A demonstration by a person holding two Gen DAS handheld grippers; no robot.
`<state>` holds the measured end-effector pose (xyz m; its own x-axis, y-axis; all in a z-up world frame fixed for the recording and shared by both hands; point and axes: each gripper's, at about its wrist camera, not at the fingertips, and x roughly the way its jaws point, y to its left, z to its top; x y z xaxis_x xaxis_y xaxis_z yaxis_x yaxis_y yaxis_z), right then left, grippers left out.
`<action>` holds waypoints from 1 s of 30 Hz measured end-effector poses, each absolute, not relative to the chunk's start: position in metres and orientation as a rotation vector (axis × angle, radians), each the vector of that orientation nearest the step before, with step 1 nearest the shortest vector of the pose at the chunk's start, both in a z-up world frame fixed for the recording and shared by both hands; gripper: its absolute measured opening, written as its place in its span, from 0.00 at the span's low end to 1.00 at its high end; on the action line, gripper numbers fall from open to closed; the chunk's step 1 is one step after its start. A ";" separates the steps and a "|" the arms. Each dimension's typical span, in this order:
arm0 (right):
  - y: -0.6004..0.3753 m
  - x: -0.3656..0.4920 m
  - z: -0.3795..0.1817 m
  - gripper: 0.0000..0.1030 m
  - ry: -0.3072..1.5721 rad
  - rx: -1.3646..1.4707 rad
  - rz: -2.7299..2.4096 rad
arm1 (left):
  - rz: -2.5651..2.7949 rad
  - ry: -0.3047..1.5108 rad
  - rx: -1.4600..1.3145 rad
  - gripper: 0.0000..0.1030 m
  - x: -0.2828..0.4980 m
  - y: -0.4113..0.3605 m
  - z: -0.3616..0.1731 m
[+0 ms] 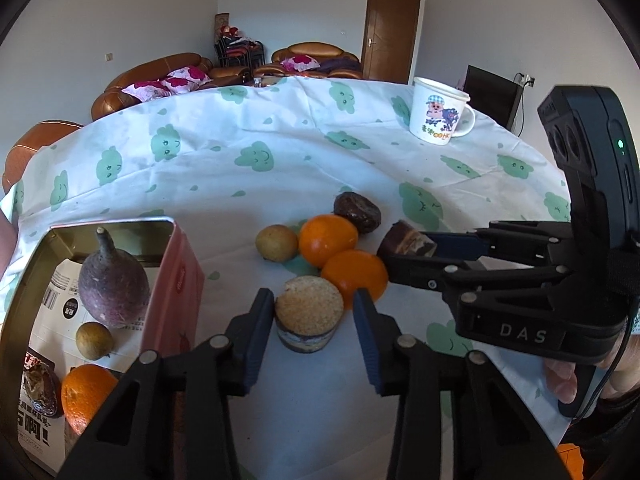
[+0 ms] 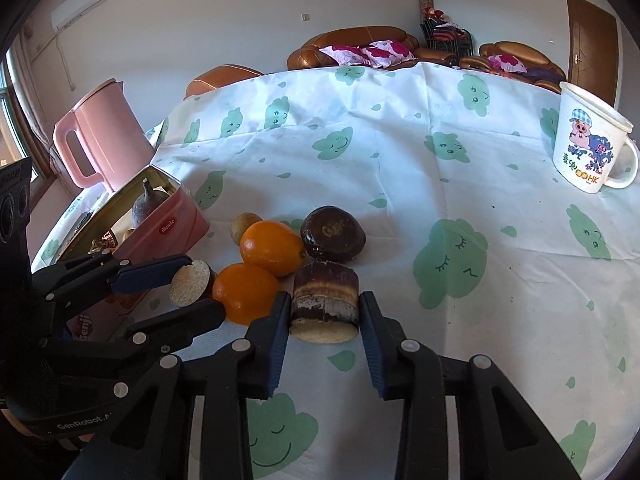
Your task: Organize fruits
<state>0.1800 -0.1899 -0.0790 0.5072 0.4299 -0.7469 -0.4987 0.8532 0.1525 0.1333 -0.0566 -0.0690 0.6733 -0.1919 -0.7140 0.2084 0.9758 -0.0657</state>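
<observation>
Grasp step: left gripper (image 1: pixel 314 312) clamped on pale-topped cane piece (image 1: pixel 309 307), right gripper (image 2: pixel 325 312) clamped on dark cane piece (image 2: pixel 324 300), both on tablecloth (image 2: pixel 400 168); next, lift into pink tin (image 1: pixel 172 280).

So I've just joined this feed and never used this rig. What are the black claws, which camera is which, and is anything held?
These are handheld two-finger grippers, one per hand, each with a camera looking along its fingers. In the left wrist view, the left gripper has closed around a cut stalk piece. In the right wrist view, the right gripper clamps a darker stalk piece. On the tablecloth lie two oranges, a small brown fruit and a dark round fruit. The pink tin already holds some produce.
</observation>
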 end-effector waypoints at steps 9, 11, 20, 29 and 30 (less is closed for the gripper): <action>-0.194 0.166 -0.063 0.35 0.754 -0.105 0.537 | -0.236 0.729 0.036 0.35 0.124 -0.058 -0.060; -0.197 0.163 -0.060 0.35 0.733 -0.096 0.535 | -0.230 0.714 0.031 0.35 0.122 -0.056 -0.058; -0.202 0.154 -0.050 0.35 0.649 -0.076 0.541 | -0.221 0.622 -0.017 0.35 0.110 -0.044 -0.048; -0.208 0.146 -0.044 0.35 0.592 -0.059 0.541 | -0.195 0.548 -0.022 0.35 0.100 -0.040 -0.041; -0.208 0.146 -0.044 0.35 0.587 -0.058 0.540 | -0.194 0.543 -0.020 0.35 0.099 -0.040 -0.041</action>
